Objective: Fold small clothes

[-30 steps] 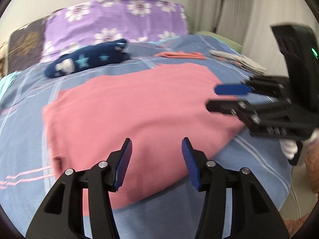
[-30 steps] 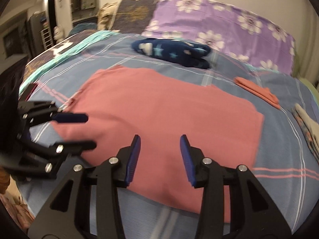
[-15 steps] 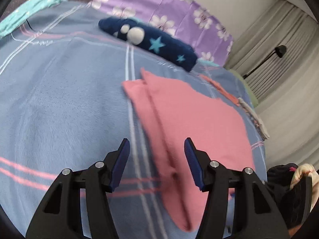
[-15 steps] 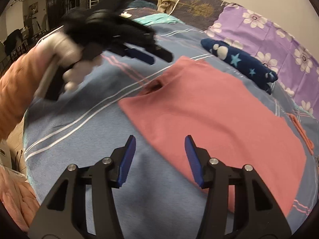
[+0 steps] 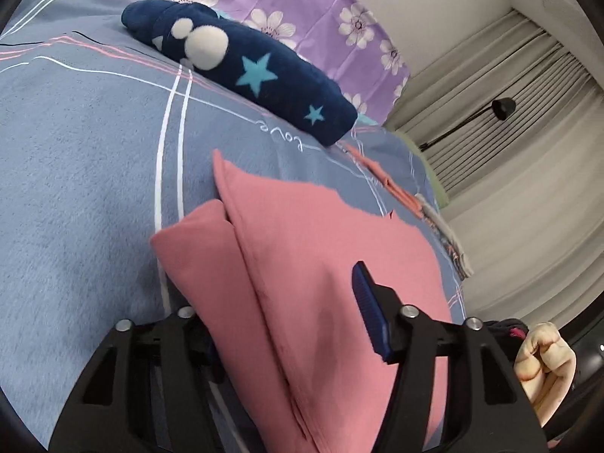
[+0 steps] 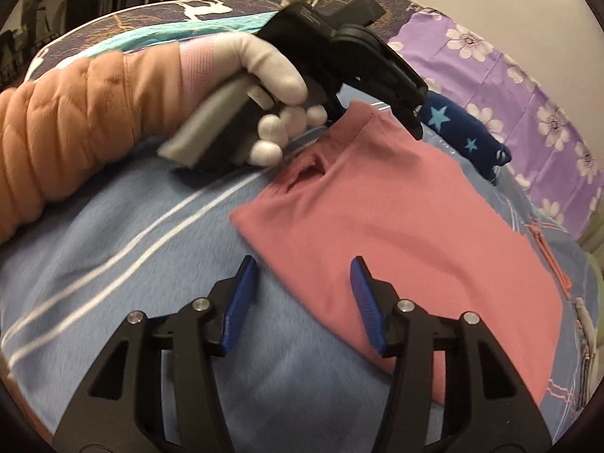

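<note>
A pink garment (image 5: 321, 264) lies flat on the blue striped bedspread (image 5: 83, 188), with a fold along its left side. My left gripper (image 5: 287, 302) is low over that folded edge. Its jaws stand apart with the cloth between them; the left finger is hidden behind the fabric and the blue right pad (image 5: 368, 313) is clear of it. In the right wrist view a white-gloved hand (image 6: 271, 71) holds the left gripper (image 6: 413, 124) at the garment's far corner. My right gripper (image 6: 302, 283) is open just above the pink garment's (image 6: 396, 219) near corner, and the pads touch nothing.
A navy star-patterned bundle (image 5: 241, 64) lies beyond the garment, in front of a purple floral pillow (image 5: 321, 7). A folded orange cloth (image 5: 381, 173) and a pale patterned cloth (image 5: 445, 238) lie near the bed's right edge by the curtains. An orange padded sleeve (image 6: 75, 113) reaches in from the left.
Both grippers swung to the garment's left side and came down lower. The left gripper rolled and now straddles the folded edge. The right jaws opened a little wider.
</note>
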